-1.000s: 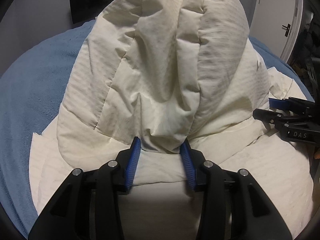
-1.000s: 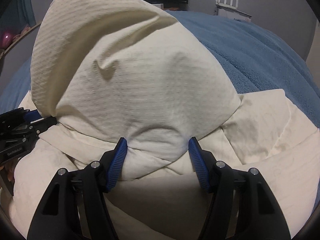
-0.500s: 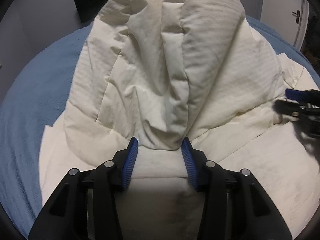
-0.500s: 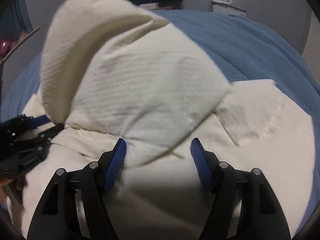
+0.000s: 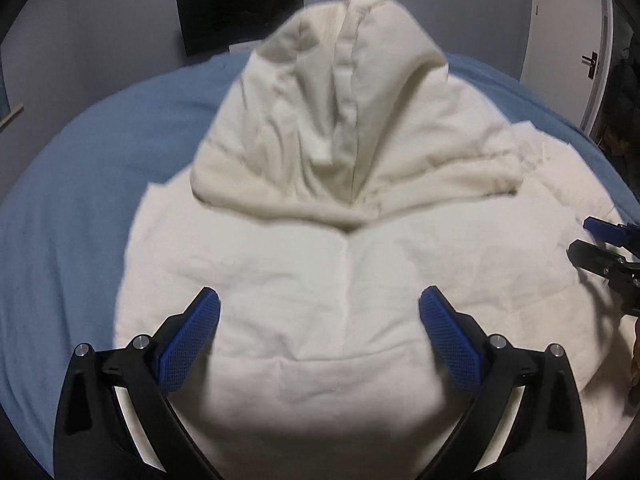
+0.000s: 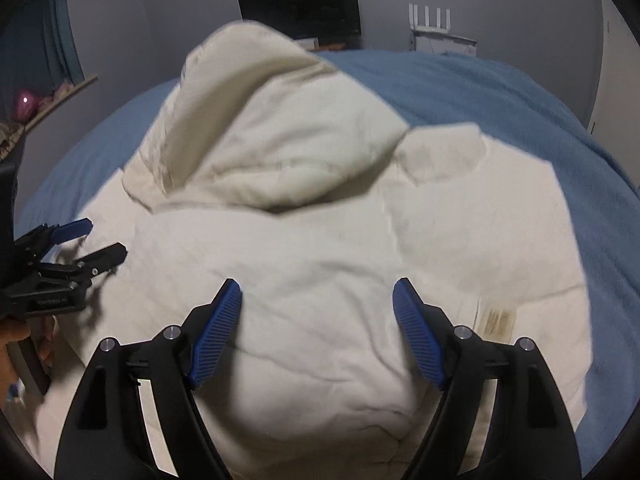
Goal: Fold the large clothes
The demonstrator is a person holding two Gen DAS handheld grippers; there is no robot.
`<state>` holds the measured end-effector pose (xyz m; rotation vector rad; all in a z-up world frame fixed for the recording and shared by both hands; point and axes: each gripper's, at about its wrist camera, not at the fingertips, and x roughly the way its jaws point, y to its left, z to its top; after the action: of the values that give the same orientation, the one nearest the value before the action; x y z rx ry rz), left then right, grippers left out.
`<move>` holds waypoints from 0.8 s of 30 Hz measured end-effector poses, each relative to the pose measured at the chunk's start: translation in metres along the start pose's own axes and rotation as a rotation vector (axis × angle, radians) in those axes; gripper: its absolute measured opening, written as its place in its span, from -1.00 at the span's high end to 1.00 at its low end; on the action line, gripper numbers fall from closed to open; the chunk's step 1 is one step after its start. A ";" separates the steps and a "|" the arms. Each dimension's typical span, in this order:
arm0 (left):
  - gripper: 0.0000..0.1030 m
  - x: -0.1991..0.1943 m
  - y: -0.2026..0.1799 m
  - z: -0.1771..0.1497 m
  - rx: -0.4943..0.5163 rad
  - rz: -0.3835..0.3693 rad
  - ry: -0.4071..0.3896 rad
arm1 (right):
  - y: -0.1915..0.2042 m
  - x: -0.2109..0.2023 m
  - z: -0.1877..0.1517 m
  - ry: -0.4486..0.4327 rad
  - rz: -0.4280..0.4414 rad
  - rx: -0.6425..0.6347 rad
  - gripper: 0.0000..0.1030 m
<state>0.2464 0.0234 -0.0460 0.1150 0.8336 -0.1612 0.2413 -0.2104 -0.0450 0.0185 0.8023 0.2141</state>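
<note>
While both grippers, left gripper point(image 5: 319, 312) and right gripper point(image 6: 317, 304), gape empty, jaws just opened off the cream padded jacket point(image 5: 344, 264) on the blue bedspread point(image 5: 72, 208): press folded flap flat before regripping.

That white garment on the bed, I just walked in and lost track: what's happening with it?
A person with a gripper in each hand is folding a cream padded garment on a blue blanket. One part is folded over and slumped on top. The left gripper and right gripper have just been opening their jaws; both are open with nothing clamped, hovering above the fabric.
</note>
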 end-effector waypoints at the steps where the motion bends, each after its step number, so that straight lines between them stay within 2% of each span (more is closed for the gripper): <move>1: -0.89 0.004 -0.001 -0.003 0.005 -0.001 0.002 | 0.001 0.004 -0.001 0.005 -0.008 -0.012 -0.49; 4: -0.89 0.005 -0.005 -0.010 0.014 0.013 0.009 | 0.003 0.011 -0.005 0.017 -0.028 -0.026 -0.50; 7: -0.89 0.006 -0.007 -0.007 0.016 0.026 0.028 | 0.001 0.004 -0.003 0.034 -0.026 0.019 -0.55; 11: -0.87 -0.020 -0.006 0.000 -0.034 0.070 0.081 | -0.003 -0.033 -0.004 0.011 0.000 0.102 -0.63; 13: -0.87 -0.041 -0.003 0.002 -0.060 0.075 0.082 | -0.004 -0.062 -0.007 -0.021 -0.010 0.115 -0.68; 16: -0.88 -0.086 0.003 0.005 -0.117 -0.003 0.067 | -0.010 -0.111 -0.011 -0.044 -0.008 0.130 -0.78; 22: -0.88 -0.167 0.007 -0.008 -0.133 0.001 0.027 | -0.030 -0.218 -0.029 -0.086 -0.038 0.132 -0.80; 24: -0.88 -0.194 0.014 -0.022 -0.141 0.002 0.048 | -0.037 -0.253 -0.036 -0.102 -0.064 0.114 -0.85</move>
<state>0.1048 0.0591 0.0840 -0.0126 0.8900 -0.0974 0.0516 -0.2992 0.1060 0.1106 0.7112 0.1060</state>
